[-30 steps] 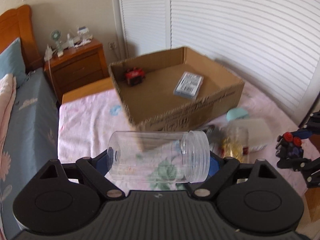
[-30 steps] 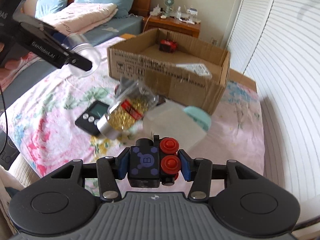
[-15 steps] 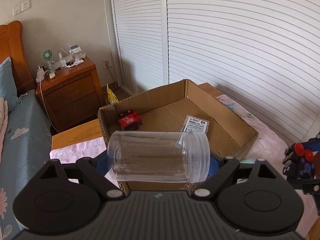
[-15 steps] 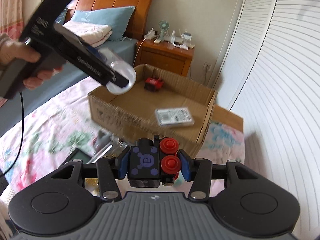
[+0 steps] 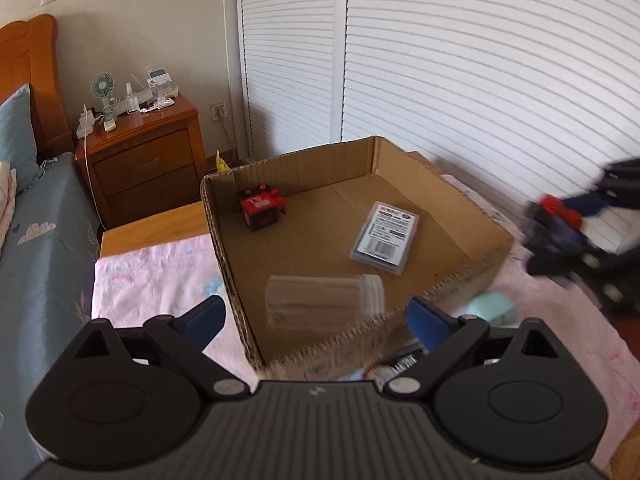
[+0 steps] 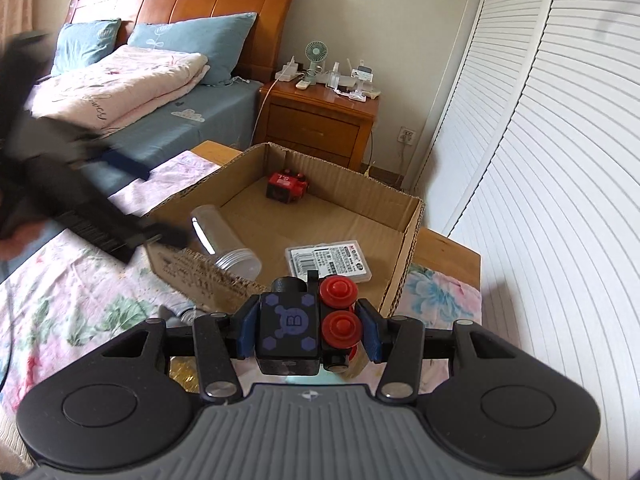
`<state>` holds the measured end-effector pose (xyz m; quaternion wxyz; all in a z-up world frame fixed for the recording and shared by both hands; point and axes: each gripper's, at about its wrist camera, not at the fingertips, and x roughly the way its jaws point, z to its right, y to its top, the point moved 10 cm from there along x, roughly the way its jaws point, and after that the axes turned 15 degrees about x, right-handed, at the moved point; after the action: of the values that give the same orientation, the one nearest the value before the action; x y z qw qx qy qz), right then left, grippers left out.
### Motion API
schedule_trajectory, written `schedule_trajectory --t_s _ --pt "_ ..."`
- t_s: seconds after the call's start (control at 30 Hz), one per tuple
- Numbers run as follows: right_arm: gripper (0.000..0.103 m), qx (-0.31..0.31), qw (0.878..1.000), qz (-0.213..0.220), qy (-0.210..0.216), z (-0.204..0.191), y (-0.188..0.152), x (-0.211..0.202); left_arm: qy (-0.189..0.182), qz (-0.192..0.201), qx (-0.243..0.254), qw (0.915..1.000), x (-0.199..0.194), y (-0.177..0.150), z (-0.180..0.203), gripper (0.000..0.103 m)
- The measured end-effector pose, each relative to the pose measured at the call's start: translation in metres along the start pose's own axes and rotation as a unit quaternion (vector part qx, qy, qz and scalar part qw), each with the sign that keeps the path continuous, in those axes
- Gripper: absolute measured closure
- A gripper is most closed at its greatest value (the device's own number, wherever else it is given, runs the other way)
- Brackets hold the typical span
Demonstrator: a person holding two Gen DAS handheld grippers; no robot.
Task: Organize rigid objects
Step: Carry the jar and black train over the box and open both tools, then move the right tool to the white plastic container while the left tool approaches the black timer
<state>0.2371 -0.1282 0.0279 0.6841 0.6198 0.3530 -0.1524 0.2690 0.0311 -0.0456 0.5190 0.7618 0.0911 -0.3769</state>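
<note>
Left claw (image 5: 316, 318) spread above the cardboard box (image 5: 472, 220); clear jar (image 5: 324, 300), red block (image 5: 262, 210), flat packet (image 5: 386, 236) inside; right claw (image 6: 306, 330) pinching a toy block (image 6: 289, 326).

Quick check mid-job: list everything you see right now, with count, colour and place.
cardboard box: one, brown, on the pink floral sheet
clear jar: one, transparent, on its side inside the box, near wall
red toy block: one, red, far corner of the box
flat labelled case: one, clear and white, on the box floor
dark toy block: one, black-purple with red knobs, in the right tool
nightstand: one, wooden, beside the bed
desk fan: one, green, on the nightstand
left tool: open, above the box
right tool: shut on the dark block
</note>
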Motion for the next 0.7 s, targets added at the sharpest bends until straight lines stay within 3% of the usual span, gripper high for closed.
schedule_trajectory --t_s 0.23,0.3,0.33,0.37,0.7 --pt "0.048 0.009 1.0 0.0 -0.008 0.004 0.029 0.025 0.014 0.02 -0.027 0.9993 -0.033 -0.029 0.005 0.006" --pt "0.032 0.013 1.0 -0.002 -0.008 0.005 0.036 0.033 0.015 0.015 -0.032 0.9993 -0.034 -0.037 0.007 0.006" --pt "0.012 0.016 1.0 0.002 -0.015 0.006 0.039 0.036 0.013 0.014 -0.033 0.9993 -0.035 -0.041 0.009 0.006" --pt "0.001 0.022 0.999 0.008 -0.025 0.008 0.04 0.039 0.013 0.012 -0.034 0.9993 -0.035 -0.044 0.01 0.006" --pt "0.0 0.058 0.997 -0.033 -0.05 0.008 -0.001 0.034 0.02 -0.002 -0.031 0.9993 -0.036 -0.07 0.021 0.005"
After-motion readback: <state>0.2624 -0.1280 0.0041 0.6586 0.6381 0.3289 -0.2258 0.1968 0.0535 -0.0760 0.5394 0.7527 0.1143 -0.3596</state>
